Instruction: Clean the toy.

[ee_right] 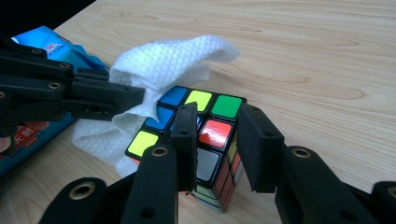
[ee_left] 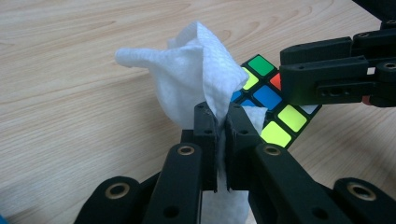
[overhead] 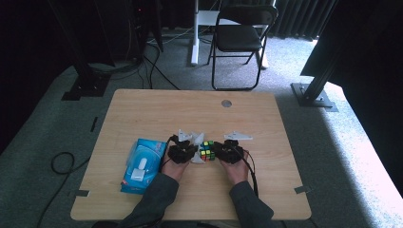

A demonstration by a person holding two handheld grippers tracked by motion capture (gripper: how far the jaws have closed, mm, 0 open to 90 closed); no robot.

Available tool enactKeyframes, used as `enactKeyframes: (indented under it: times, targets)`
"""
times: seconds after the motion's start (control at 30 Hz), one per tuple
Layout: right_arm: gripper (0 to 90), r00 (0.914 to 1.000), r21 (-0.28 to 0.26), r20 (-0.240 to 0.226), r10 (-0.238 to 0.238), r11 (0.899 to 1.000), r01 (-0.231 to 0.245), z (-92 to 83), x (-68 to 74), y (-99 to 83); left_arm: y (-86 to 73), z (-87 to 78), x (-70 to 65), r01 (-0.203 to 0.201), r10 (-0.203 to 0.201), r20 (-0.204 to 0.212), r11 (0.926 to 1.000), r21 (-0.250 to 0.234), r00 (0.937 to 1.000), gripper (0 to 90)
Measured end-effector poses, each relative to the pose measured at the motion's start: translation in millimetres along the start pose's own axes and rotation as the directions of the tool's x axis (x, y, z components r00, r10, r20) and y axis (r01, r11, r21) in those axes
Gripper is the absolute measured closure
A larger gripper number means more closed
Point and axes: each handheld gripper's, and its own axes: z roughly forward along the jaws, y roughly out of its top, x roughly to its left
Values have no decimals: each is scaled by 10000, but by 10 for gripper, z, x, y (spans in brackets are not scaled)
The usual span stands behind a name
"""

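Observation:
A Rubik's cube (overhead: 206, 150) rests on the wooden table (overhead: 190, 109), between my two grippers. My left gripper (ee_left: 220, 111) is shut on a crumpled white tissue (ee_left: 196, 70), which stands up from its jaws and touches the cube's (ee_left: 268, 95) left side. In the high view this gripper (overhead: 183, 152) lies just left of the cube. My right gripper (ee_right: 218, 112) is shut on the cube (ee_right: 215, 133), one jaw at the top face and one at the right side. From above, that gripper (overhead: 228, 151) is just right of the cube. The tissue (ee_right: 163, 60) drapes over the cube's left edge.
A blue pack of wipes (overhead: 142, 164) lies on the table left of my left hand, and its corner (ee_right: 51, 46) appears beyond the left gripper's jaw (ee_right: 70, 98). A round hole (overhead: 226, 103) marks the table's far side. A black folding chair (overhead: 240, 38) stands beyond the table.

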Motion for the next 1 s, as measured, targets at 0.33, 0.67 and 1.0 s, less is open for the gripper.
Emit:
enactKeyframes:
  times: [0.33, 0.67, 1.0]
  targets:
    - [688, 10000, -28, 33, 32, 10000, -32, 1, 2, -5, 4, 65, 19, -70, 70, -12, 9997, 240, 10000, 854]
    - [689, 9999, -56, 66, 91, 9999, -90, 1, 5, -11, -64, 200, 57, 66, -52, -188, 9972, 740, 9998, 854]
    - [689, 9999, -63, 84, 116, 9999, -115, 0, 8, -13, -178, 322, 67, 146, -120, -256, 9945, 1040, 9996, 853]
